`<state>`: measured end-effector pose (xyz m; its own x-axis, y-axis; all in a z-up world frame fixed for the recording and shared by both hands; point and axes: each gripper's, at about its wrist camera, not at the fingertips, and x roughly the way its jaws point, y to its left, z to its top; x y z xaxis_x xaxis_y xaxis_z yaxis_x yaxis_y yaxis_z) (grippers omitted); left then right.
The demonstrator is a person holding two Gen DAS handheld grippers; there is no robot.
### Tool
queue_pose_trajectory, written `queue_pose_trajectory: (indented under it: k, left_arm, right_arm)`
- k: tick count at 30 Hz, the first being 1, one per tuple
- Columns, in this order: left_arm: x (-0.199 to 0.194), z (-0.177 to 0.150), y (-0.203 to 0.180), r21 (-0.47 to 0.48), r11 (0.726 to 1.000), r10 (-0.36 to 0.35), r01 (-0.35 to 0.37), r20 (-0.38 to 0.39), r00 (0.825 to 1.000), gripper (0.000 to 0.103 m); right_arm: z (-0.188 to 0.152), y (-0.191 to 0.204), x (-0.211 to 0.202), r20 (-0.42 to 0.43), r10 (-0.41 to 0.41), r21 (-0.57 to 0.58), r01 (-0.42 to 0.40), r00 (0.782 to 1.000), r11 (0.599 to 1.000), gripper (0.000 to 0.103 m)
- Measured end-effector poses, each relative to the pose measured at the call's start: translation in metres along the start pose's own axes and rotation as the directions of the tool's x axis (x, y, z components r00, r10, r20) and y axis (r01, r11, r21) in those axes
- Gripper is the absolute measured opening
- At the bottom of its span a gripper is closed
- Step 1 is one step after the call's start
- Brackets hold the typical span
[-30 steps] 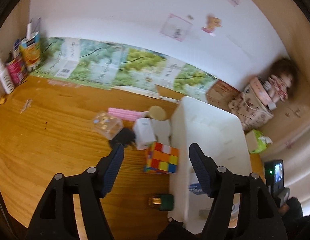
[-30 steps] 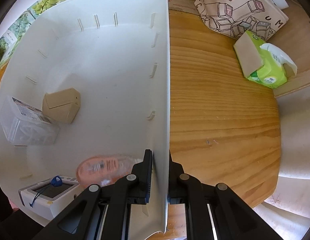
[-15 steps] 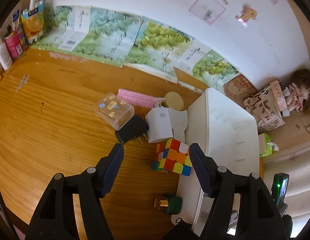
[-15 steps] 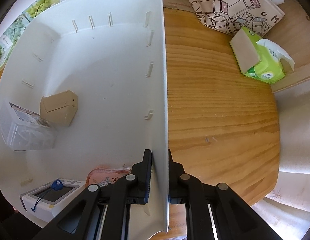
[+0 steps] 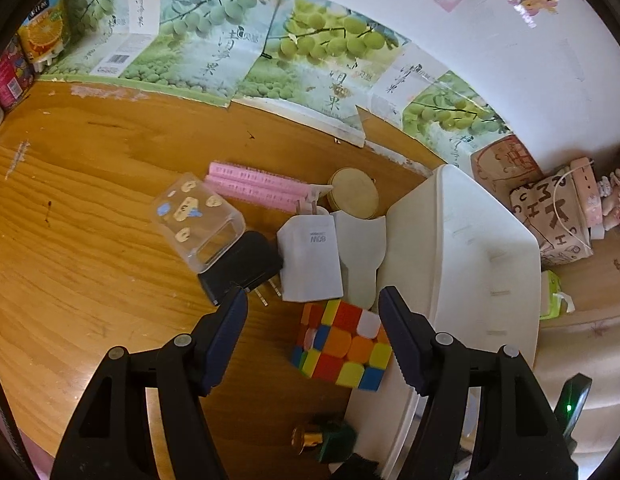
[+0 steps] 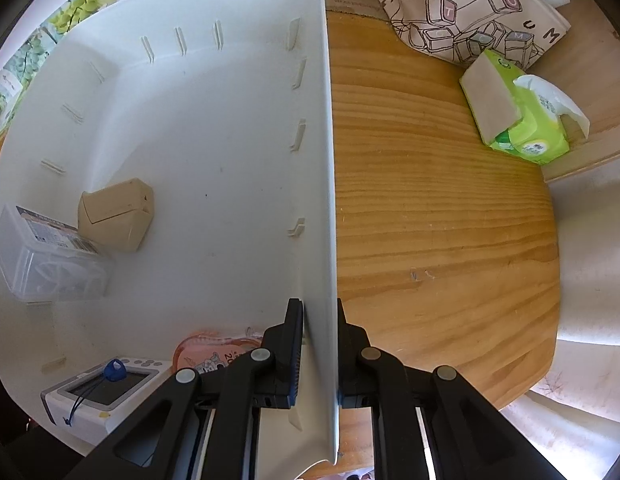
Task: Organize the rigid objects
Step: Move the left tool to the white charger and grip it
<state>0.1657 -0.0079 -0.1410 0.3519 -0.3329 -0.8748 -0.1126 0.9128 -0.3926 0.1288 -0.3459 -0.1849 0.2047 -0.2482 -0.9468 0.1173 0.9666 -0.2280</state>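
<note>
My left gripper point(image 5: 312, 308) is open and empty, above a multicoloured puzzle cube point(image 5: 342, 344) on the wooden table. Beyond it lie a white charger point(image 5: 310, 256), a black plug adapter point(image 5: 242, 266), a clear plastic box point(image 5: 196, 222), a pink comb point(image 5: 254, 186) and a round wooden disc point(image 5: 354, 198). The white bin point(image 5: 462, 248) stands right of them. My right gripper point(image 6: 320, 312) is shut on the bin's right wall point(image 6: 318, 184). Inside the bin lie a tan box point(image 6: 116, 214), a clear container point(image 6: 46, 260), a pink pack point(image 6: 214, 354) and a white device point(image 6: 98, 388).
A green and gold bottle point(image 5: 326, 438) lies near the table's front edge. A printed fabric bag point(image 6: 470, 4) and a green tissue pack point(image 6: 518, 116) sit right of the bin. Cartons point(image 5: 42, 36) stand at the far left against the wall.
My left gripper has moved forward and lower toward the puzzle cube and the items beside it. My right gripper keeps its hold on the bin wall; the pink pack has slid nearer the gripper.
</note>
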Motion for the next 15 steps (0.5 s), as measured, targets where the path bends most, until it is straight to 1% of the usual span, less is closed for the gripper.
queue_pose_trajectory:
  k: [4, 11, 15]
  left_arm:
    - [0.010, 0.005, -0.004, -0.004, 1.000, 0.010, -0.010, -0.003, 1.000, 0.071]
    - [0.026, 0.013, -0.003, -0.036, 0.999, 0.038, -0.038, -0.009, 0.999, 0.071]
    - [0.034, 0.015, 0.001, -0.062, 0.998, 0.031, -0.031, -0.003, 1.000, 0.071]
  right_arm:
    - [0.001, -0.001, 0.001, -0.002, 0.004, 0.005, -0.004, 1.000, 1.000, 0.014]
    - [0.008, 0.003, 0.004, -0.031, 0.001, -0.031, -0.002, 1.000, 1.000, 0.014]
    - [0.011, 0.007, 0.006, -0.039, -0.004, -0.054, 0.002, 0.999, 0.999, 0.014]
